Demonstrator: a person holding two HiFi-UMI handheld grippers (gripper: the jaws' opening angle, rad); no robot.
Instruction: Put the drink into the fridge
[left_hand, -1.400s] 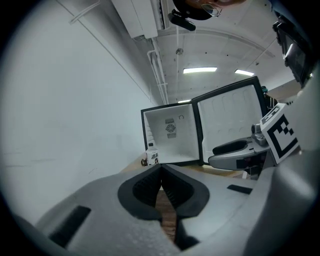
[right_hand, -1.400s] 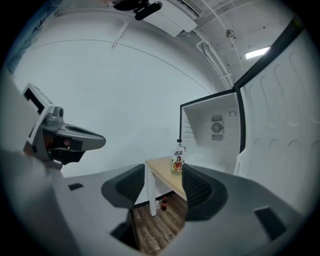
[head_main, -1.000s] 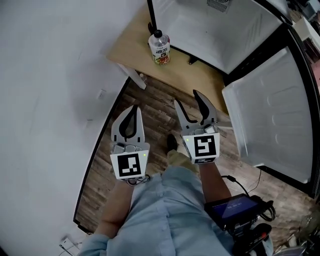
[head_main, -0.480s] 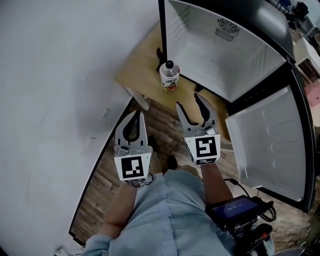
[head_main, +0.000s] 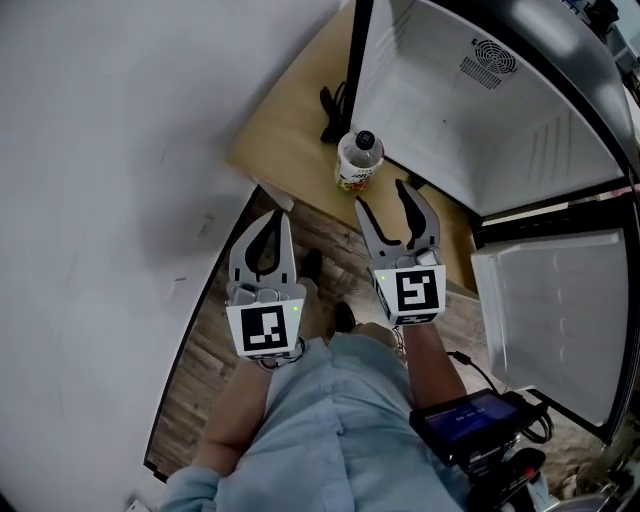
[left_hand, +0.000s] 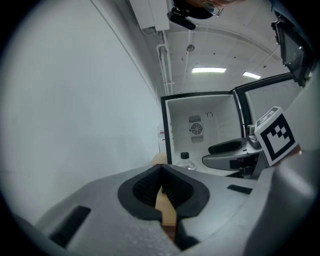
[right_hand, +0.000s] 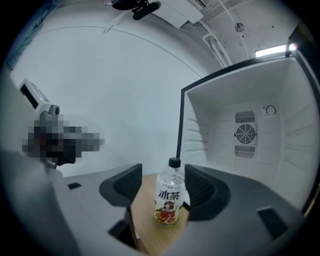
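The drink is a clear bottle (head_main: 358, 163) with a black cap and a printed label. It stands upright on a small wooden table (head_main: 285, 140), just in front of the open fridge (head_main: 470, 120). My right gripper (head_main: 384, 197) is a short way before the bottle, and its jaws are opening with nothing between them. In the right gripper view the bottle (right_hand: 168, 200) is framed between the two jaws of the right gripper (right_hand: 164, 176), untouched. My left gripper (head_main: 272, 222) hangs over the wooden floor left of the right one, shut and empty. From the left gripper (left_hand: 161, 169) only the bottle's cap (left_hand: 185, 156) shows.
The fridge's white inside has a fan grille (right_hand: 245, 133) on its back wall. Its door (head_main: 550, 320) stands swung open at the right. A black pole (head_main: 354, 62) rises at the fridge's left edge, and a white wall (head_main: 120, 150) runs along the left. A screen device (head_main: 468, 420) hangs at the person's waist.
The table, bottle and fridge have come nearer to both grippers. The right gripper's jaws have spread a little. The left gripper stays shut.
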